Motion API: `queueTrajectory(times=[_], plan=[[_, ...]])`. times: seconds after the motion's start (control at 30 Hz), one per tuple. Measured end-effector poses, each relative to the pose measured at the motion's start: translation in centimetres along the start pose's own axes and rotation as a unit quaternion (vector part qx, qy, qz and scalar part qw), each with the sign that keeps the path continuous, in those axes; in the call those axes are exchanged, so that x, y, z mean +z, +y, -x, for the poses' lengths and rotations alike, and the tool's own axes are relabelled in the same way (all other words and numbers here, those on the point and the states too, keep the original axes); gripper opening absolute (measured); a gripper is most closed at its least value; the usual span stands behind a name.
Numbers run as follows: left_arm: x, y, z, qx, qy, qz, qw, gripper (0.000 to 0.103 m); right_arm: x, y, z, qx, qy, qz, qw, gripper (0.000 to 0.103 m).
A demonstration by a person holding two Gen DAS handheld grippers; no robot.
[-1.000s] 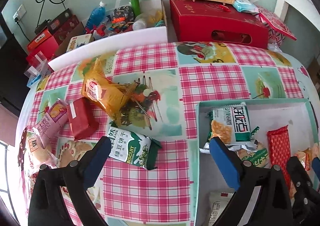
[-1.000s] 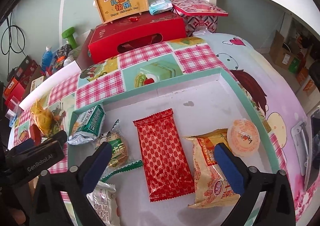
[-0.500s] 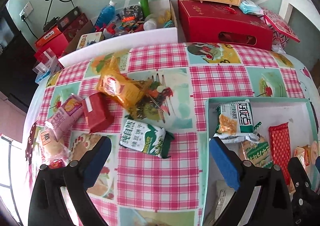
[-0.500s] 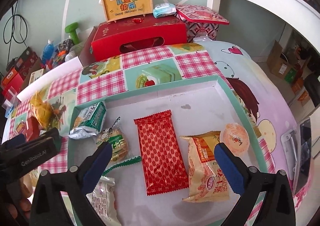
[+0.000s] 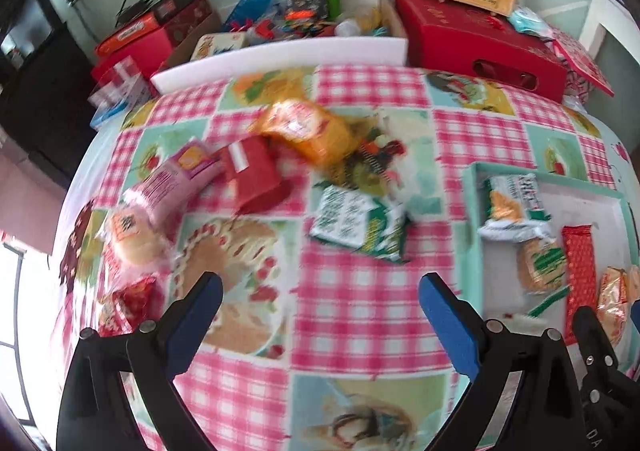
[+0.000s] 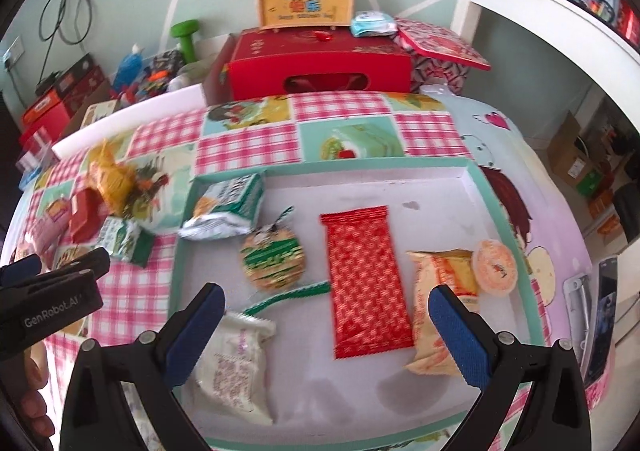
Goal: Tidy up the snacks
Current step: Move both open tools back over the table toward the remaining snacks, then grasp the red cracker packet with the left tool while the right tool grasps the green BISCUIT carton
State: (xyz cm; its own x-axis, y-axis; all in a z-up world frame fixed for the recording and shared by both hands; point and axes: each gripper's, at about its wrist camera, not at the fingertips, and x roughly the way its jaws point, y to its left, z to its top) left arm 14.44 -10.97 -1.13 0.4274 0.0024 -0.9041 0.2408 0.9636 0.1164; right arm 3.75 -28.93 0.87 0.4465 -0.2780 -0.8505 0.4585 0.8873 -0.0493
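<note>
My left gripper (image 5: pixel 320 293) is hanging over the checked tablecloth (image 5: pixel 360 311) with its jaws spread wide and nothing between them. My right gripper (image 6: pixel 326 305) is hovering over the tray (image 6: pixel 502 207), jaws likewise spread and empty. Nearest under the right one, a white packet (image 6: pixel 232 363) is lying in the tray's near left corner, with a red wrapper (image 6: pixel 366 279) in the middle and an orange packet (image 6: pixel 438 307) beside it, touching a round jelly cup (image 6: pixel 494 265). Farther in, a round green biscuit (image 6: pixel 274 261) and a green-white pack (image 6: pixel 228 207) are sitting by the tray's left wall. Outside the tray, on the cloth ahead of my left jaws, a green biscuit pack (image 5: pixel 358 225) is lying, then a red box (image 5: pixel 252 179), a pink packet (image 5: pixel 172 183) and an orange bag (image 5: pixel 308 133). At the far edge a big red gift box (image 6: pixel 320 65) is standing.
</note>
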Motion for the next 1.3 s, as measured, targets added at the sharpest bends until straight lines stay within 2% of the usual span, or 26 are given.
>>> queueTrajectory(times=[0.37,0.5,0.63,0.87,1.1,1.17,1.3], plan=[[-2.4,6.1,-0.8,0.005,0.021,0.063,0.9977,0.098,-1.9,5.6,-0.4,0.056,0.021,0.045,0.997,0.103],[-2.7,8.4,-0.5,-0.006,0.019,0.088,0.996,0.098,-2.6,8.2,-0.5,0.08,0.027,0.066,0.994,0.103],[-2.7,10.6,-0.3,-0.023,0.016,0.113,0.9932,0.098,-3.3,10.4,-0.6,0.087,0.026,0.09,0.992,0.103],[-2.6,12.7,0.1,-0.034,0.002,0.119,0.9923,0.098,-3.6,12.3,-1.3,0.096,0.032,0.107,0.989,0.103],[-3.3,16.9,-0.4,-0.021,-0.002,0.168,0.9855,0.098,-3.9,12.7,-1.5,0.096,0.034,0.11,0.989,0.103],[-3.5,17.8,-1.1,-0.022,0.005,0.182,0.983,0.097,-4.0,12.8,-1.6,0.097,0.035,0.111,0.988,0.103],[-4.0,18.2,-2.6,-0.023,0.025,0.192,0.9807,0.076,-4.0,13.0,-1.6,0.101,0.035,0.114,0.988,0.103]])
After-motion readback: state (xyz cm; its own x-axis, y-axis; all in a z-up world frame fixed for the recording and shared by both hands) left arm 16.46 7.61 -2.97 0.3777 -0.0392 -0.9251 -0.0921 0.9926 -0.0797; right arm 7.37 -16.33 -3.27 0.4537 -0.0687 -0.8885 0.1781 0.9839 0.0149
